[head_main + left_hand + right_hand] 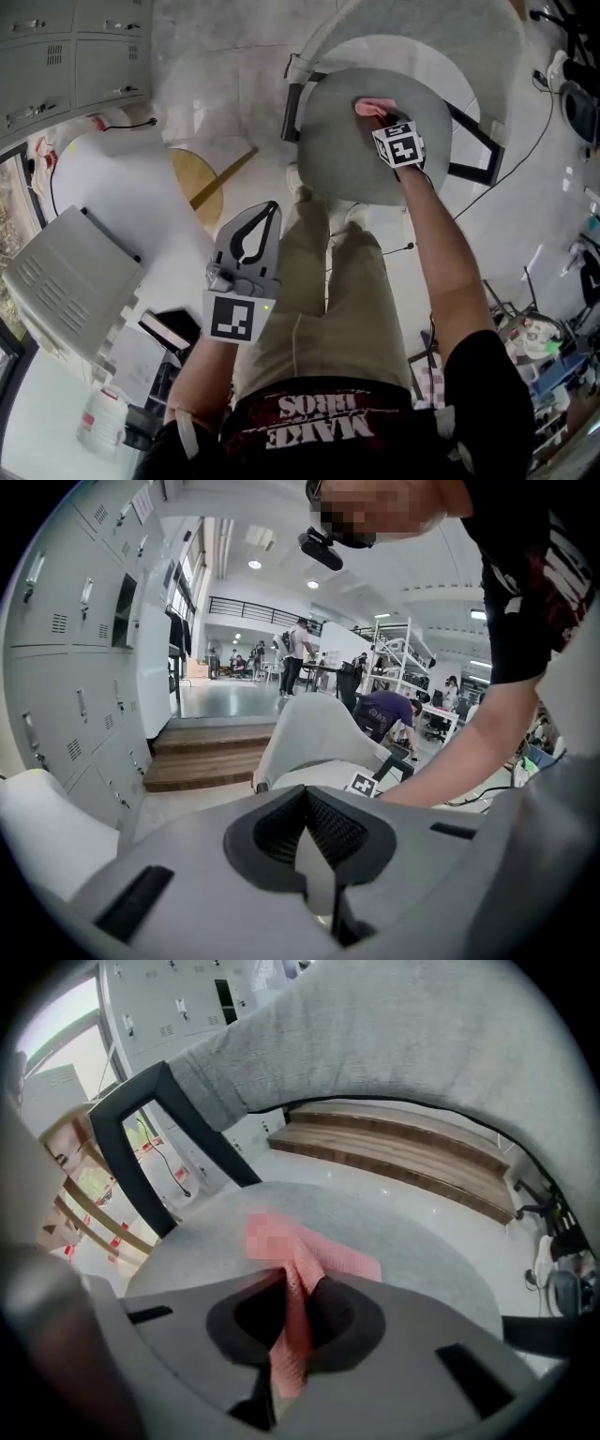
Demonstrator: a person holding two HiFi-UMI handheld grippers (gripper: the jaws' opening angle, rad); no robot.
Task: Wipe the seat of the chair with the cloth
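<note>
The chair's round grey seat [342, 155] stands straight ahead of the person's legs. A pink cloth [373, 108] lies on its far part, and my right gripper [384, 120] is shut on it, pressing it to the seat. In the right gripper view the cloth [328, 1255] runs up between the closed jaws of the right gripper [298, 1283] and spreads onto the seat [422, 1241]. My left gripper [272, 211] hangs beside the left thigh, off the chair, shut and holding nothing. In its own view the left gripper [305, 799] points toward the chair [314, 733].
The chair's grey backrest [441, 37] curves behind the seat, with black armrests [473, 141] at both sides. A round wooden disc [202, 183], a white rounded body [103, 183] and a grey box [70, 281] stand at left. Lockers [66, 56] line the far left; cables and clutter lie at right.
</note>
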